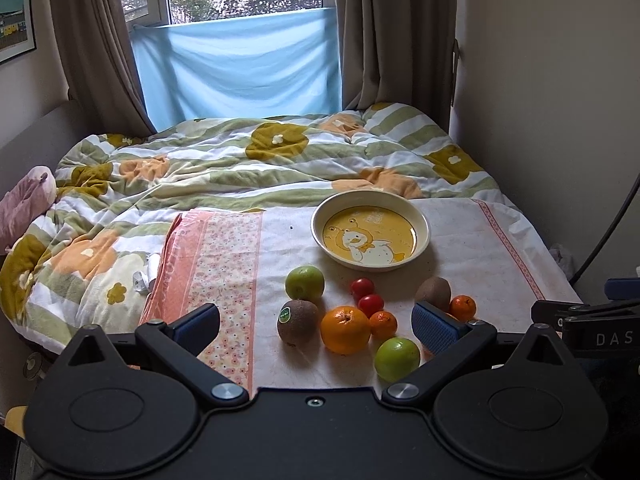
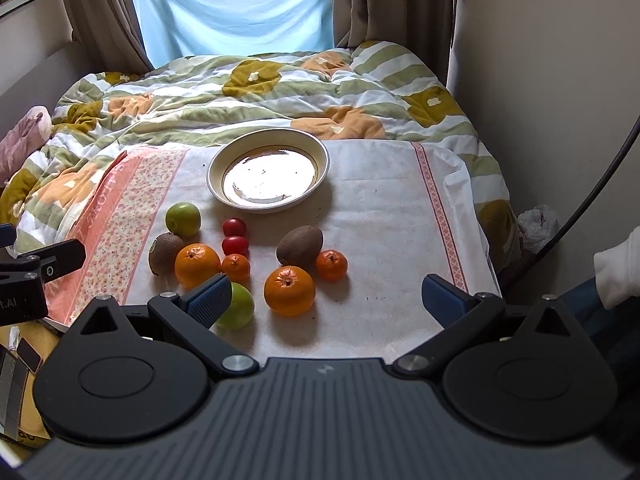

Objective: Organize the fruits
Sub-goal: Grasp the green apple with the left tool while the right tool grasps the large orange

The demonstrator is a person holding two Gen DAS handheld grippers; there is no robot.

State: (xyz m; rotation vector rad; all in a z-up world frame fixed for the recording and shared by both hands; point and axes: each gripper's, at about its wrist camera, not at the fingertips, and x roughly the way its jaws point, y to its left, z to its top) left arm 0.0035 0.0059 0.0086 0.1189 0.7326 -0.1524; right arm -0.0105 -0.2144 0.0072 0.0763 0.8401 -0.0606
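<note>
In your left wrist view, your left gripper (image 1: pixel 316 326) stands wide open and holds nothing, hovering short of the fruit; the empty bowl (image 1: pixel 423 222) sits on the cloth (image 1: pixel 472 248), and nearer you than the bowl lie two green apples (image 1: pixel 305 282), two kiwis (image 1: pixel 297 321), a large orange (image 1: pixel 345 329), two tomatoes (image 1: pixel 362 287) and two tangerines (image 1: pixel 383 325). In your right wrist view, your right gripper (image 2: pixel 326 300) is likewise spread wide and empty, with a second large orange (image 2: pixel 289 290) lying between its fingers, well short of the bowl.
</note>
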